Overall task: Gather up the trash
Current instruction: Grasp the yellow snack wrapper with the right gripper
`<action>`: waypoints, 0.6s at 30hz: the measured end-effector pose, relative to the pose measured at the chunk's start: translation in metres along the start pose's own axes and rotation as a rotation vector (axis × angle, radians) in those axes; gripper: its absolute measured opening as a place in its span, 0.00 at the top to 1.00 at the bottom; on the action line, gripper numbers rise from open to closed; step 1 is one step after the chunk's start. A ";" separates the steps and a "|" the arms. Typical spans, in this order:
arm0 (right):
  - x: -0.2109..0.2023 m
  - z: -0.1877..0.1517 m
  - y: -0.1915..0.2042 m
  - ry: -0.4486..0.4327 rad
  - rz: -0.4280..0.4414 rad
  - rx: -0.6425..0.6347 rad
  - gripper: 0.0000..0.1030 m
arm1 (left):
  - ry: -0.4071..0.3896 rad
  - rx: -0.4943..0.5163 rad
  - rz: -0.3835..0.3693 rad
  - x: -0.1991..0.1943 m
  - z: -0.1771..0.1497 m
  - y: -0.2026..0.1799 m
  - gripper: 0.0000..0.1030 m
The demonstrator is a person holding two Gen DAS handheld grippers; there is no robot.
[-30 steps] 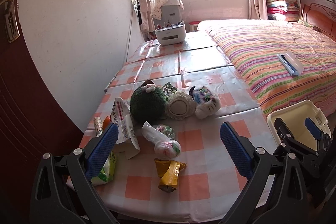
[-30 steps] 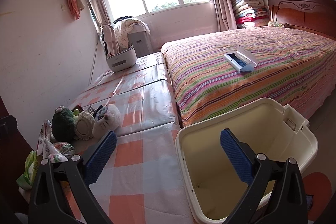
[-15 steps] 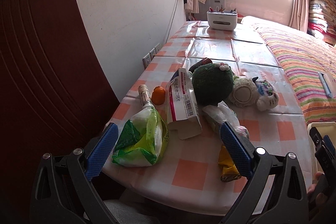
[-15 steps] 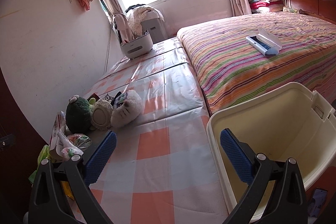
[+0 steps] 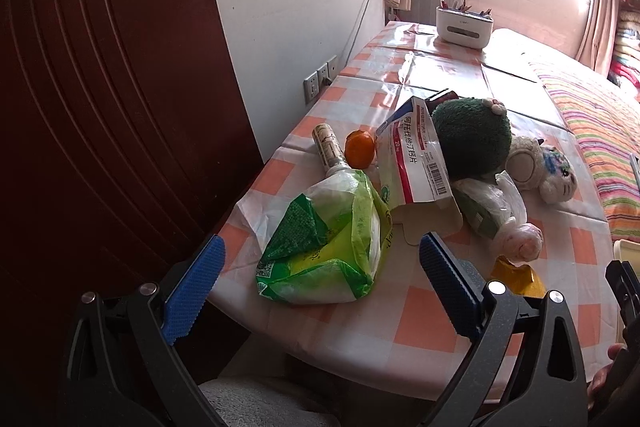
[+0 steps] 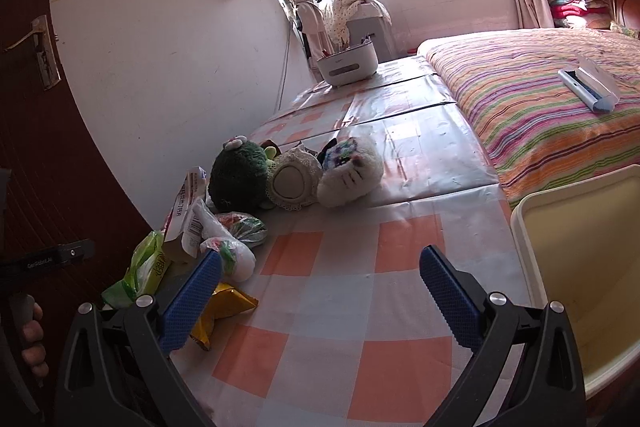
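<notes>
- Left gripper (image 5: 320, 285) is hovering, fingers spread wide, over the green bag (image 5: 326, 245).
- Right gripper (image 6: 320, 293) is gaping empty beside the bin (image 6: 532, 267).
- The bin's visible interior is lying bare.

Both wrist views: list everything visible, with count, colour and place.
Snack bag: 1, green, table's near edge.
Box: 1, white-red, behind the bag.
Orange: 1, beside the box.
Bottle: 1, lying left of orange.
Knotted plastic bags: 2, clear-white, right of box.
Wrapper: 1, yellow, near edge.
Plush toys: 3, green, cream, white, mid-table.
Organiser: 1, white, far end.
Bin: 1, cream, right of table.
Bed: 1, striped.
Left tongs: open.
Right tongs: open.
</notes>
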State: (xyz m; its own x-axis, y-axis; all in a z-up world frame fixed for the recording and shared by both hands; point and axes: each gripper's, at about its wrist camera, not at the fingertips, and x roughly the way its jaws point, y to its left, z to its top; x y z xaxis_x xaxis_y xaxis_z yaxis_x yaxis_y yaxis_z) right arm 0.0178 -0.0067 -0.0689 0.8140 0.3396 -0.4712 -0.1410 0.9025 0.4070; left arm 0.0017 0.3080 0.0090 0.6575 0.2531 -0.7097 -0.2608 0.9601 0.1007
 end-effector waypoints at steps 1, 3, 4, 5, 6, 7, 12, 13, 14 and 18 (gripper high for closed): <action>0.003 -0.003 0.006 0.015 0.027 -0.007 0.06 | 0.007 -0.004 -0.001 0.002 0.000 0.002 0.07; 0.010 -0.007 0.017 0.054 0.077 -0.012 0.06 | 0.010 -0.012 0.004 0.005 -0.002 0.007 0.07; 0.012 -0.009 0.021 0.066 0.095 -0.014 0.06 | 0.012 -0.015 0.006 0.007 -0.002 0.009 0.07; 0.013 -0.011 0.025 0.072 0.103 -0.020 0.06 | 0.016 -0.019 0.004 0.008 -0.003 0.011 0.07; 0.014 -0.012 0.029 0.075 0.105 -0.029 0.06 | 0.021 -0.023 0.000 0.010 -0.003 0.012 0.07; 0.015 -0.013 0.032 0.078 0.110 -0.035 0.06 | 0.028 -0.024 -0.004 0.012 -0.003 0.012 0.07; 0.014 -0.017 0.036 0.078 0.089 -0.065 0.06 | 0.036 -0.016 0.001 0.018 -0.004 0.009 0.07; 0.014 -0.017 0.036 0.074 0.079 -0.070 0.06 | 0.037 -0.015 -0.003 0.018 -0.004 0.007 0.07; 0.014 -0.017 0.036 0.070 0.069 -0.076 0.06 | 0.037 -0.013 -0.007 0.018 -0.004 0.006 0.07; 0.015 -0.018 0.038 0.069 0.058 -0.094 0.06 | 0.027 0.011 -0.003 0.018 -0.004 -0.001 0.07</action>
State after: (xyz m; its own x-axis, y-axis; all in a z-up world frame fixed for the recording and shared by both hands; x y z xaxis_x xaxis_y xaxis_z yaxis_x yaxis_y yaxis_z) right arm 0.0147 0.0374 -0.0748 0.7627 0.4063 -0.5031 -0.2412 0.9006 0.3617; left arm 0.0106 0.3107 -0.0065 0.6387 0.2474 -0.7286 -0.2515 0.9620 0.1061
